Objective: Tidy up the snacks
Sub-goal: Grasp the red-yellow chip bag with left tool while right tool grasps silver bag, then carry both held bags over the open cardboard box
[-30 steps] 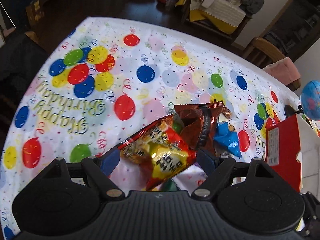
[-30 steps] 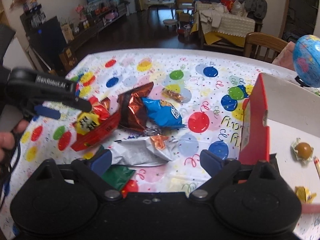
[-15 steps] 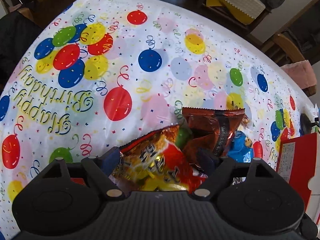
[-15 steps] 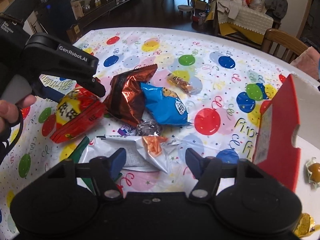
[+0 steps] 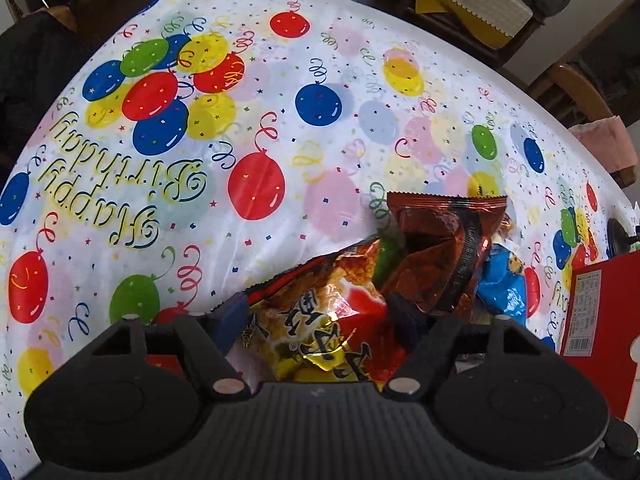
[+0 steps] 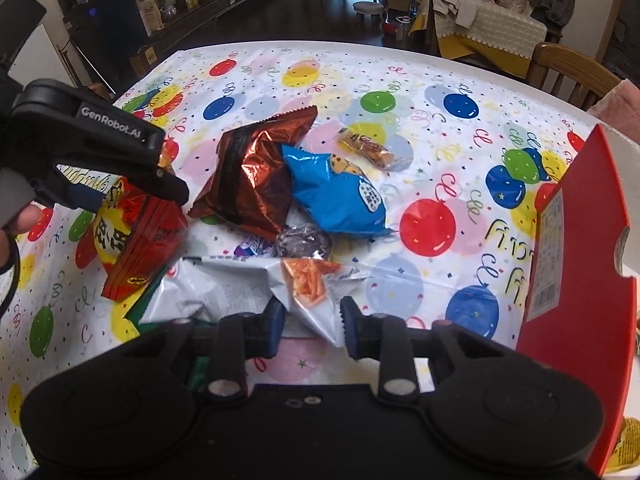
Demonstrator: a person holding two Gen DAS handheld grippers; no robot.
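Observation:
A pile of snack bags lies on the balloon tablecloth (image 5: 256, 128). My left gripper (image 5: 320, 316) has its jaws around a red-and-yellow snack bag (image 5: 320, 328), which also shows in the right wrist view (image 6: 136, 236) under the left gripper (image 6: 132, 176). My right gripper (image 6: 312, 320) is shut on the corner of a white-and-orange bag (image 6: 240, 292). A brown foil bag (image 6: 256, 172), a blue cookie bag (image 6: 340, 196) and a small orange wrapped snack (image 6: 368, 148) lie beyond it.
A red box (image 6: 576, 280) stands open at the right, with a wrapped candy (image 6: 628, 440) inside. A green packet (image 6: 144, 312) lies under the white bag. Wooden chairs (image 6: 568, 68) stand past the table's far edge.
My right gripper moved forward and closed on the white-and-orange bag. My left gripper pushed further onto the red-and-yellow bag and holds it.

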